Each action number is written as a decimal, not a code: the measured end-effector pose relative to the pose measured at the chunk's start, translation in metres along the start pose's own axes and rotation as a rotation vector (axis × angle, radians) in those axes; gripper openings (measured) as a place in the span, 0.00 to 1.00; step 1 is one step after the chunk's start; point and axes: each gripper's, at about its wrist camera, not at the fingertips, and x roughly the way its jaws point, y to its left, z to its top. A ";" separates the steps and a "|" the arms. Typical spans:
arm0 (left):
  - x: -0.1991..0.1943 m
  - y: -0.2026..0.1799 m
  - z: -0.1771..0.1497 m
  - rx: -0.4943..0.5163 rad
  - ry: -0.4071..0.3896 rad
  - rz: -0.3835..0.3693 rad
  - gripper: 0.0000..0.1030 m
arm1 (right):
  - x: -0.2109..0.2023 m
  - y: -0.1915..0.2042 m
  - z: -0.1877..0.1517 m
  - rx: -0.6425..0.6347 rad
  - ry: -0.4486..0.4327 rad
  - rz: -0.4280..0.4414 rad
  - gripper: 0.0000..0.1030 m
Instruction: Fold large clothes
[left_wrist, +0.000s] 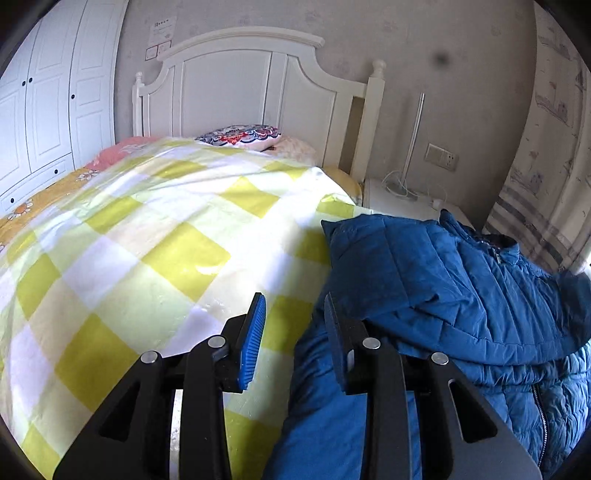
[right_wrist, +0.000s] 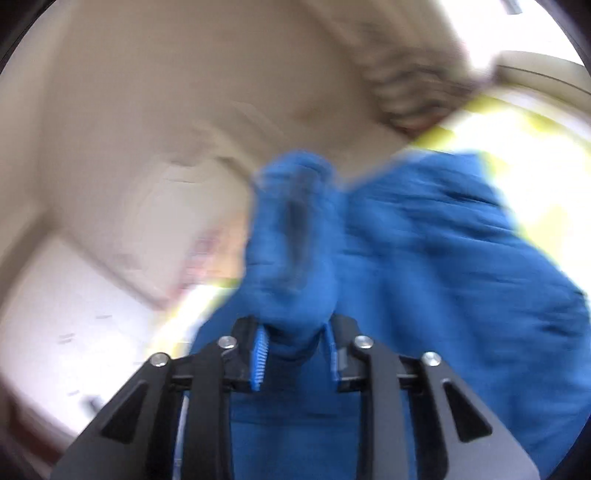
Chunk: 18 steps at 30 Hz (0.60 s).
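Blue padded jacket lies on our checked yellow-and-white bedspread, near the bed's right edge. Our right gripper pinches a bunched fold of it, though that view is blurred. Our left gripper hangs parted with nothing between its pads, one finger against the jacket. Behind stands the white headboard.

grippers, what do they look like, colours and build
The left gripper and right gripper look alike: matte black angular linkage arms with triangular cut-outs, round silver pivot pins at the joints, and two flat fingers faced with ribbed bright-blue pads. No cables, markings, hands or sleeves show in either wrist view.
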 end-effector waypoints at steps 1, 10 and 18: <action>0.000 -0.001 0.000 0.001 0.003 0.002 0.29 | 0.005 -0.013 -0.002 0.027 0.028 -0.027 0.34; 0.003 0.004 -0.001 -0.021 0.013 0.004 0.36 | 0.007 -0.029 -0.009 0.060 0.018 0.046 0.46; -0.002 0.003 0.000 -0.008 -0.015 0.001 0.66 | -0.036 -0.006 -0.002 -0.014 -0.130 0.185 0.13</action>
